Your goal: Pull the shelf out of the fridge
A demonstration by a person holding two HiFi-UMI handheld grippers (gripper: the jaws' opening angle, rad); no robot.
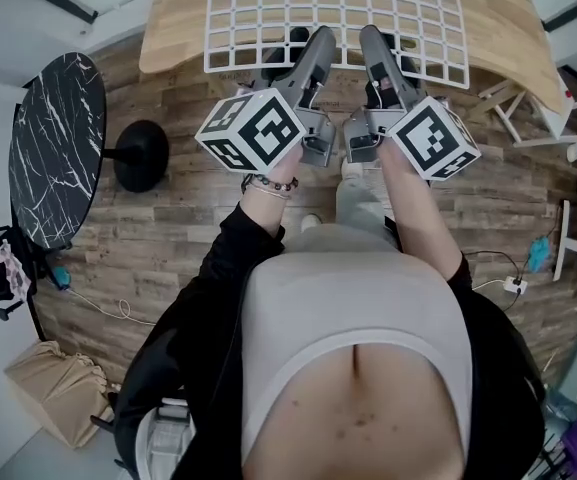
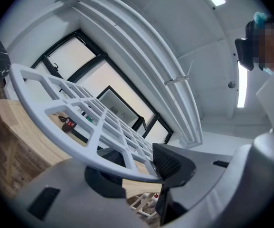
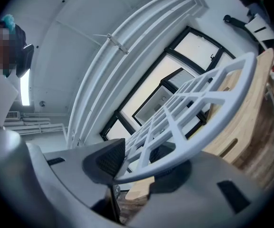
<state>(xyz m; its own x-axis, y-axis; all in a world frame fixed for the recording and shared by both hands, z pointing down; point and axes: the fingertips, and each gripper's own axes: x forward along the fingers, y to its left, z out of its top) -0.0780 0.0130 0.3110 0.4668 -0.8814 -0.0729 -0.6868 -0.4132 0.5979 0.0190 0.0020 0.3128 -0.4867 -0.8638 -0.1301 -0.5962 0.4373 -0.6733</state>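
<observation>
Out in front of me, over a wooden table point(image 1: 183, 18), a white grid shelf point(image 1: 338, 18) lies flat. My left gripper point(image 1: 298, 46) and right gripper point(image 1: 386, 53) sit side by side at its near edge, each with its jaws clamped on the rim bar. Seen from above, the shelf seems to hang over the tabletop rather than rest on it. A wood-plank floor point(image 1: 198, 198) lies below.

My head camera is looking steeply down past my torso, with the white grid shelf point(image 1: 230, 69) at twelve o'clock. The cameras on my left gripper point(image 1: 306, 53) and right gripper point(image 1: 386, 56) are peering closely along their jaws, sharing that shelf's edge.
</observation>
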